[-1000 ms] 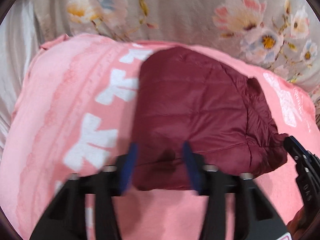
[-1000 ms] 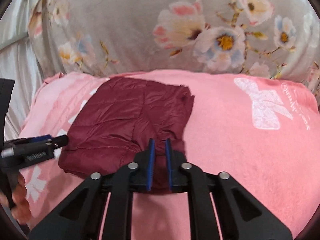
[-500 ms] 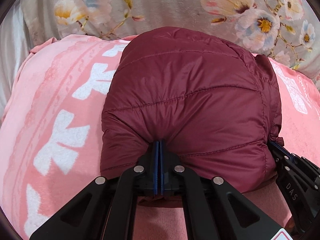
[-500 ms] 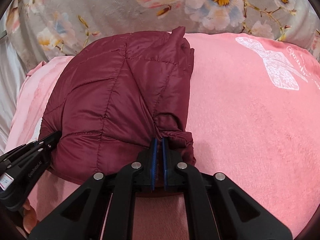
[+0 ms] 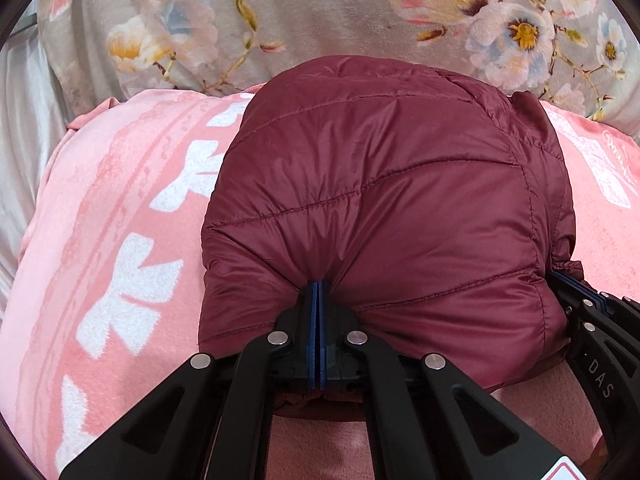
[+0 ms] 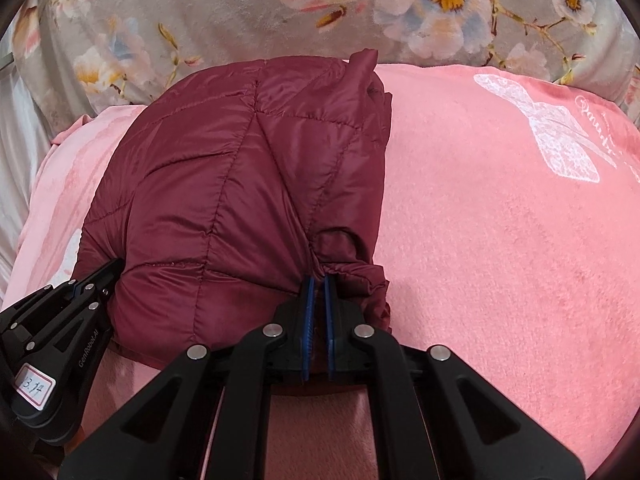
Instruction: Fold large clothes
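Floral grey fabric point(image 5: 320, 20) forms the backdrop, and in front of it a pink blanket point(image 6: 500, 260) with white bow prints covers the surface on which the work takes place. On this blanket lies the maroon quilted jacket point(image 5: 380, 208), folded into a compact, puffy bundle that sits directly ahead of both grippers. The left gripper point(image 5: 318, 292) is pressed together on the near edge of the jacket, toward the bundle's left side, its blue pads meeting with the fabric bunched around them. The right gripper point(image 6: 318, 286) pinches the near right corner of the jacket, where a gathered cuff or hem is caught between its blue pads; a thin gap filled with fabric is visible between them. In each wrist view the opposite gripper appears at the frame's edge, touching the same near edge of the jacket. The far edge of the bundle reaches toward the floral fabric.
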